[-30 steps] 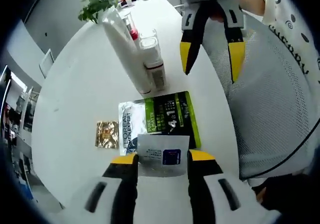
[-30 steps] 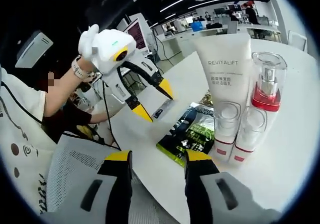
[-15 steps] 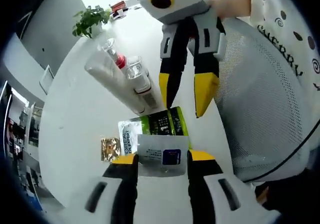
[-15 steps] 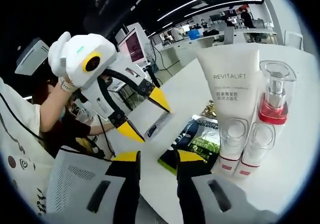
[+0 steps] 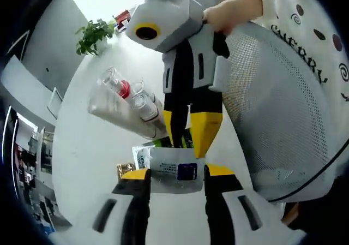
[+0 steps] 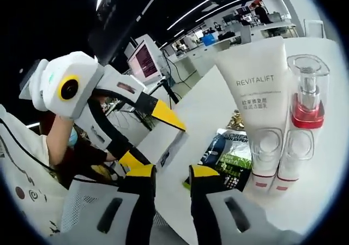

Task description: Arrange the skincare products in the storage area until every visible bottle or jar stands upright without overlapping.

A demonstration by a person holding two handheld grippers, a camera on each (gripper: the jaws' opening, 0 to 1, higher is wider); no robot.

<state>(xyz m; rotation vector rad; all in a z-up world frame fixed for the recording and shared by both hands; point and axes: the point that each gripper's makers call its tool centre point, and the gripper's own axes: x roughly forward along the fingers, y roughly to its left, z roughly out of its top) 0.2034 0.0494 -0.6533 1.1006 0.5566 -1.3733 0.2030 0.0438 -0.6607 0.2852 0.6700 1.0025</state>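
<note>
1. Left gripper view: left gripper [image 5: 176, 172] clamps a white sachet [image 5: 175, 170]; right gripper [image 5: 191, 130] reaches toward it.
2. Right gripper view: right gripper [image 6: 169, 173], jaws narrowly apart, empty; Revitalift tube [image 6: 259, 111] and pump bottle [image 6: 302, 119] stand upright; green sachet [image 6: 232, 156] lies flat, unsorted.

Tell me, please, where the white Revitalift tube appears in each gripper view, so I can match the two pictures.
Left gripper view: the Revitalift tube leans at left of centre, beside the right gripper.
Right gripper view: it stands upright, right of centre.
Shared landmark: the green sachet lying flat on the white table, at the tube's foot.
</note>
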